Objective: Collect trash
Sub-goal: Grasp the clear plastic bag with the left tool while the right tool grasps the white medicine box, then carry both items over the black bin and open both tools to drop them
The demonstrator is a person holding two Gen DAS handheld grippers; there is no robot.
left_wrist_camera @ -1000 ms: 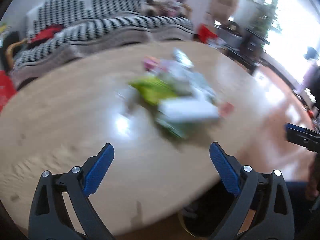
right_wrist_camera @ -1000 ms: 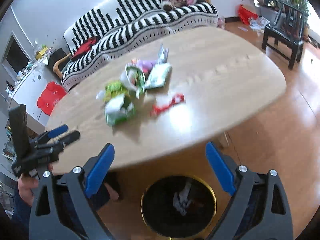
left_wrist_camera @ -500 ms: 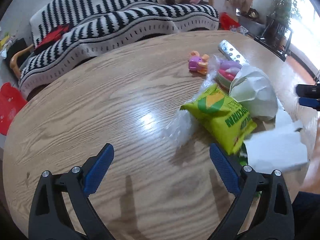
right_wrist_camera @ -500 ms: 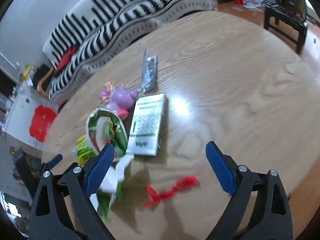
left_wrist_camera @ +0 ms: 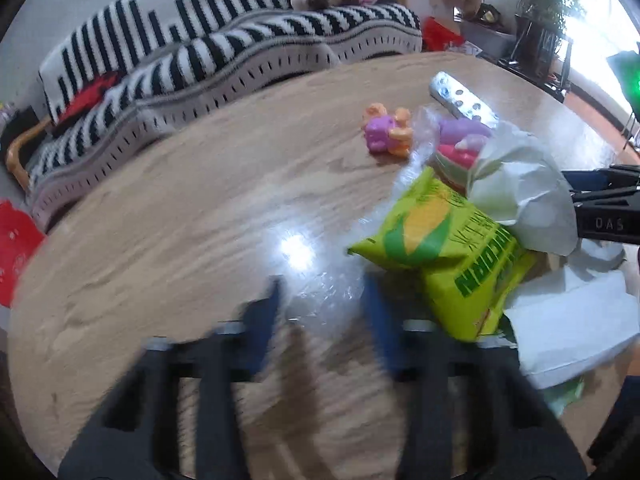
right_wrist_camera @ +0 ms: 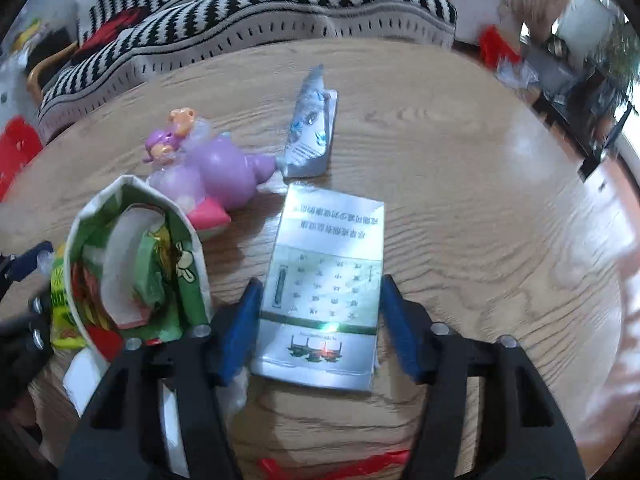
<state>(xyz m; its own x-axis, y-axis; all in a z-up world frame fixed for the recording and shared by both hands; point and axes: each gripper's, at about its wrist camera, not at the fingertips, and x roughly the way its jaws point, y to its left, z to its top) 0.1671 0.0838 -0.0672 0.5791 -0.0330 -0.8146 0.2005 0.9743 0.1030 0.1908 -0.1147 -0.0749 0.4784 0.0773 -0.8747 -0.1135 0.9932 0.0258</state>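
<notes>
Silver box (right_wrist_camera: 326,288) lengthwise between half-open right gripper (right_wrist_camera: 320,300) pads, ungripped; left gripper (left_wrist_camera: 322,300) part-open, empty.

The left gripper (left_wrist_camera: 320,308) is smeared by motion blur at the bottom of its own view, so its contact with the clear wrap (left_wrist_camera: 332,288) cannot be told. The red wrapper (right_wrist_camera: 332,466) is cut off at the bottom edge (right wrist view). The white paper (left_wrist_camera: 576,320) partly hides under the yellow bag (left_wrist_camera: 448,256).
</notes>
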